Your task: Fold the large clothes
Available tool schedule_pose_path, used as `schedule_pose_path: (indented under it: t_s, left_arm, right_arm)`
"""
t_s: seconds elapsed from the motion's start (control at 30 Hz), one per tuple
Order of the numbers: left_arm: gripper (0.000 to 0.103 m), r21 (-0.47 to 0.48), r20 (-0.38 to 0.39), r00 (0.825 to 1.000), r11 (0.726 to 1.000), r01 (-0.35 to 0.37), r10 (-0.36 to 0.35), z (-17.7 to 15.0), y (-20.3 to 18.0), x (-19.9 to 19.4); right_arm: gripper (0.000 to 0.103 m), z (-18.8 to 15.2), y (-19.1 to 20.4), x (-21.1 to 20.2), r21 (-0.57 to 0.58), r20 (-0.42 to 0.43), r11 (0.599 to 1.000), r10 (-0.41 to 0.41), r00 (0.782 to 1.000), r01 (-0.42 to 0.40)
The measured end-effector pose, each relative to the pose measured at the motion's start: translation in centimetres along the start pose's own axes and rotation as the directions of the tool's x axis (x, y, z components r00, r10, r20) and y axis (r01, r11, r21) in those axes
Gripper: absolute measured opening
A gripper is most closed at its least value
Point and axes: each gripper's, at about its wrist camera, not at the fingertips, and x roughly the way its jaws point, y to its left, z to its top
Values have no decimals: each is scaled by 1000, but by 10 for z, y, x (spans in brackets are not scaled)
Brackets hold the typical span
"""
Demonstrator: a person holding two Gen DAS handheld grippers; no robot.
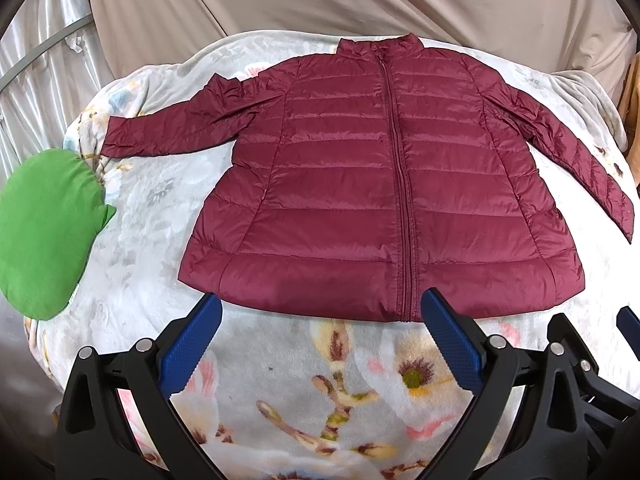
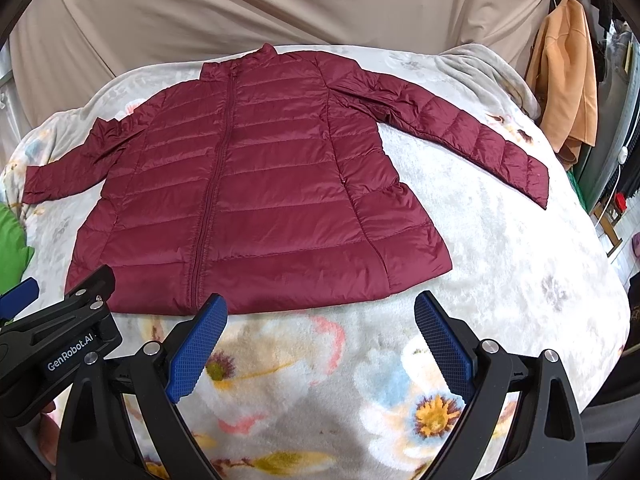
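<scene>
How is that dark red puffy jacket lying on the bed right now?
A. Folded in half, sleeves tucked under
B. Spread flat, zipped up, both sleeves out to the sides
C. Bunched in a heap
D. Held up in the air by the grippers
B: the jacket lies flat on the floral blanket with its zipper closed and a sleeve out to each side; the left gripper and right gripper are open and hold nothing.

We take this for a home bedroom: a soft floral fleece blanket (image 2: 500,264) covers the bed, beige draped curtains (image 2: 280,4) behind, an orange coat (image 2: 568,80) hanging nearby.
</scene>
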Motion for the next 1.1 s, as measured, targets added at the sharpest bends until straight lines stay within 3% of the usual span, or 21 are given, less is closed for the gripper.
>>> schedule_pose_path:
  t_s: [0.43, 0.6, 0.7, 0.83, 0.9, 0.97, 1.1]
  left_arm:
    - [97, -12, -34, 999, 1000, -9, 8, -1, 0, 8]
    - [98, -59, -71, 997, 998, -10, 6, 1, 15, 11]
    - [97, -126, -50, 999, 992, -3, -3, 5, 40, 0]
    - [98, -227, 8, 999, 973, -51, 54, 13, 77, -22]
    - [97, -292, 30, 993, 951, -103, 117, 18, 96, -29]
    - [97, -347, 42, 987, 929, -130, 154, 24, 110, -30]
    - [97, -394, 7, 983, 904, -167, 185, 36, 118, -11]
  right_arm:
    - [93, 0, -4, 12, -8, -22, 1000, 14, 1000, -14]
    - [93, 5, -16, 21, 1, -29, 998, 64, 998, -64]
    - [92, 19, -47, 30, 39, -11, 995, 96, 995, -96]
    - [92, 49, -135, 53, 195, 33, 980, 29, 999, -35]
    - [92, 62, -190, 68, 311, 39, 950, -11, 999, -2]
    - [92, 73, -262, 91, 485, 28, 874, -41, 999, 23]
    - [85, 83, -365, 134, 689, 27, 724, -91, 996, 47]
